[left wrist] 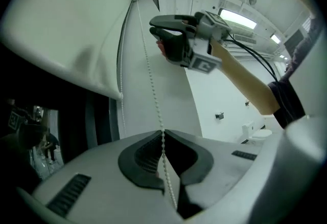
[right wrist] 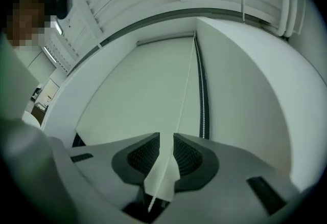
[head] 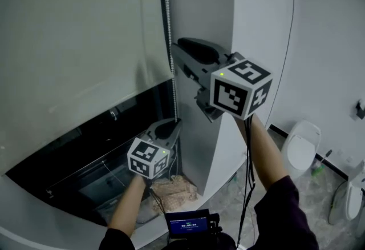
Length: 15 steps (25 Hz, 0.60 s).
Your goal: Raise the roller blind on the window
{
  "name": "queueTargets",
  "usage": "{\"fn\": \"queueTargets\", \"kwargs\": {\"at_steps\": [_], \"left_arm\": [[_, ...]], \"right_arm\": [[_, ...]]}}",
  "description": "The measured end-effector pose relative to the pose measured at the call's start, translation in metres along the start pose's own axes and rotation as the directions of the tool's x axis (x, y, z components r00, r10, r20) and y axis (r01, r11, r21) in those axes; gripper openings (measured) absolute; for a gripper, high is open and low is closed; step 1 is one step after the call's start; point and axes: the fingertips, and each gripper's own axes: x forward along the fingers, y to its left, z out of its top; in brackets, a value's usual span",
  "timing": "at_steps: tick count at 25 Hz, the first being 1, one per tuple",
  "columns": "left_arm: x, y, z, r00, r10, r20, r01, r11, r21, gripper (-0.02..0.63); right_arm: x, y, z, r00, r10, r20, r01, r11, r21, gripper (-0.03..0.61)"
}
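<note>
On the bead chain (left wrist: 150,80) at the roller blind's (head: 74,26) right edge, the left gripper (left wrist: 163,133) is seen with its jaws pressed together, the beads pinched between the pads. Higher up the same chain, the right gripper (right wrist: 166,138) is held with its jaws apart; the strand runs through the gap without being pressed. The blind is part-way up, its bottom rail left of the chain and the dark window (head: 85,140) bared below it.

Several failures can be expected from here. The small beads may be dragged through the left pads if the pull is sharp, so that travel is lost. If the right jaws are shut while the strand lies off-centre, the chain may be missed. A second strand (right wrist: 202,90) hangs just beside the first; if it is caught as well, the loop would probably be locked. A pull angled away from the chain's own line may strain the mechanism at the top.

Only in the head view are both grippers shown together, the left (head: 171,124) below the right (head: 178,55) on the chain. The pinch itself is shown only in the left gripper view. The second strand and the chain's run up to the top are given clearly only by the right gripper view.
</note>
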Motion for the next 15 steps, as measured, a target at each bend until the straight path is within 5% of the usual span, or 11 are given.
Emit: {"fn": "queueTargets", "kwargs": {"at_steps": [3, 10, 15], "left_arm": [[-0.005, -0.006, -0.003, 1.000, -0.020, 0.012, 0.020, 1.000, -0.020, 0.017], [-0.024, -0.010, -0.044, 0.997, -0.047, 0.060, 0.047, 0.999, -0.012, 0.017], [-0.043, 0.008, -0.035, 0.987, -0.068, 0.145, 0.096, 0.976, -0.197, 0.018]], "right_arm": [[0.019, -0.012, 0.013, 0.999, -0.032, -0.021, 0.032, 0.999, 0.009, 0.067], [0.033, 0.012, -0.042, 0.997, -0.032, -0.067, 0.034, 0.999, 0.017, 0.009], [0.025, 0.014, -0.037, 0.998, -0.042, -0.051, 0.041, 0.999, -0.025, 0.009]]}}
